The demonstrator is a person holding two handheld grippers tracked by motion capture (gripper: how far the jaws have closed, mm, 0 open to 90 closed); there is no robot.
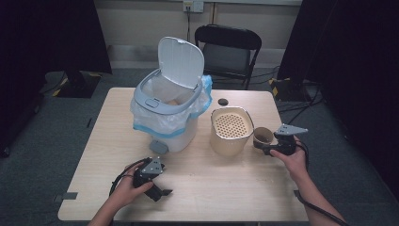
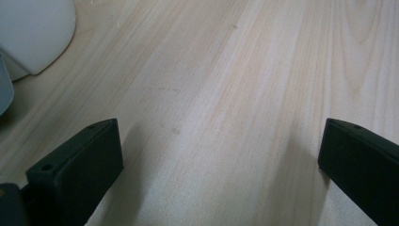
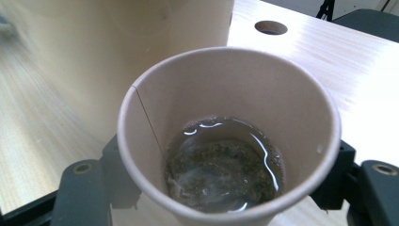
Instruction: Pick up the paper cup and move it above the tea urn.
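Note:
My right gripper (image 1: 263,143) is shut on a brown paper cup (image 1: 262,135), just right of a beige container (image 1: 230,136) with a perforated strainer top (image 1: 230,124). In the right gripper view the cup (image 3: 226,89) holds a little clear liquid with dark dregs (image 3: 226,169). The jaws of my right gripper (image 3: 226,188) press on its two sides, and the beige container's wall (image 3: 117,42) stands close behind. My left gripper (image 1: 160,190) rests near the table's front edge. In its own view the left gripper (image 2: 221,160) is open, with bare wood between the jaws.
A white pedal bin (image 1: 164,122) with a blue-edged liner stands at the table's back left, its lid (image 1: 181,61) raised. Its base (image 2: 33,33) lies ahead-left of my left gripper. A round hole (image 1: 223,101) is in the wooden table (image 1: 226,188). A black chair (image 1: 228,47) stands beyond.

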